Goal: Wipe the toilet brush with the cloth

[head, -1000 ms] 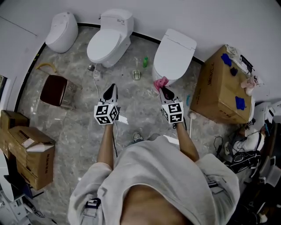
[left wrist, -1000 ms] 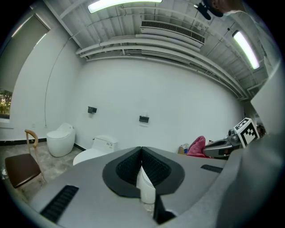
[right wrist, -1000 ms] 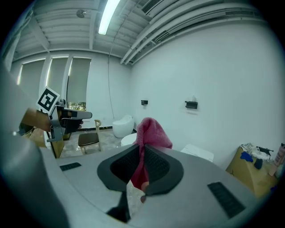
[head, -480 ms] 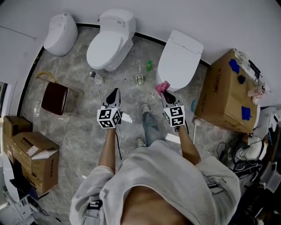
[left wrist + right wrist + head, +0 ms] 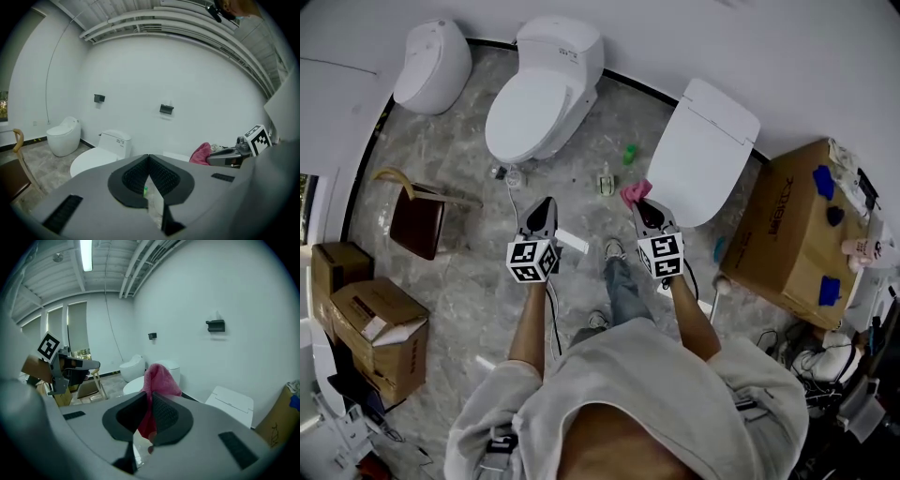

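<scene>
Left tongs (image 5: 149, 159) are closed pad to pad and hold nothing; right tongs (image 5: 150, 401) are clamped on a pink cloth (image 5: 160, 378), most of which stands up beyond the tips; both are held level above the marble floor (image 5: 469, 281), near the closed-lid toilet (image 5: 708, 155).

Toilet brush: not positively identified in any view; a white round-ended item (image 5: 720, 281) beside the large cardboard box (image 5: 787, 239) is a candidate only.

Hazards, as judged:
- the cloth is pinched along a narrow fold; rubbing drag may pull it free;
- the brush is not yet secured; wiping it unheld would let it roll or tip;
- a cord (image 5: 512, 202) lies on the floor close to the person's foot (image 5: 614, 250); snagging is possible.

Count:
- tongs: two;
- cloth: one;
- toilets: three, the other two being a small one (image 5: 431, 61) and a middle one (image 5: 534, 103);
- cardboard boxes: three, two of them at the left (image 5: 370, 323);
- chair (image 5: 417, 220): one;
- green bottle (image 5: 629, 153): one.
</scene>
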Demonstrator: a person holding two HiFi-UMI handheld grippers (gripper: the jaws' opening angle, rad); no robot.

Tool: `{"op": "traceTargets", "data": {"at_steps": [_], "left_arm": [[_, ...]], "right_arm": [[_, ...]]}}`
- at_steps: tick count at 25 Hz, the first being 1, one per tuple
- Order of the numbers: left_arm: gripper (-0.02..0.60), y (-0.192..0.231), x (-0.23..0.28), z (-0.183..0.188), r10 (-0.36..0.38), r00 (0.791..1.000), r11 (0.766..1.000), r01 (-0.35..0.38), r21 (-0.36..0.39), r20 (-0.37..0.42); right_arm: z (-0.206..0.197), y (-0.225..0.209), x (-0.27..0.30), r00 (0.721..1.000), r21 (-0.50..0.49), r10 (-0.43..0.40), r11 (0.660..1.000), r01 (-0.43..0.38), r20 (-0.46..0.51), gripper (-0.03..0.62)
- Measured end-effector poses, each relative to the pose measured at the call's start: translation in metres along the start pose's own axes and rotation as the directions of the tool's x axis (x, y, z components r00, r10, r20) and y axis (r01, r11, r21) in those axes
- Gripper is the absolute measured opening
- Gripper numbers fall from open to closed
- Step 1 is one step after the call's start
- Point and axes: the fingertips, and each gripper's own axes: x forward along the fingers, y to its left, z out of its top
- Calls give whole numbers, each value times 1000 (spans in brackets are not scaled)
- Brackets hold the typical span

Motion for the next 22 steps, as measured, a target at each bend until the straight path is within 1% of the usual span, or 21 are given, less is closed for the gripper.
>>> {"op": "traceTargets", "data": {"at_steps": [6,10,13,18,22], "left_arm": [[18,9,52,-2,25,1000,999,-25,-47,4],[19,9,68,-16,6,1000,999,-7,-39,-19],[20,18,74,-30,2,1000,999,-3,-42,-22],[20,37,86,-69,0,1000,999,-1,-40,-18],[20,54,100,-119,2,1000,999,-2,-40,-1]], "right_arm": [[1,-13,45,999,6,39,999,-39,-22,55],[-8,-23,62,999,13,37,999,-36,-40,55],[-17,-24,77,999,21,30,999,-30,-36,55],[-42,-19,107,999,15,33,999,-33,-14,55],[-77,-13,136,999,-4,42,999,-42,15,55]]}}
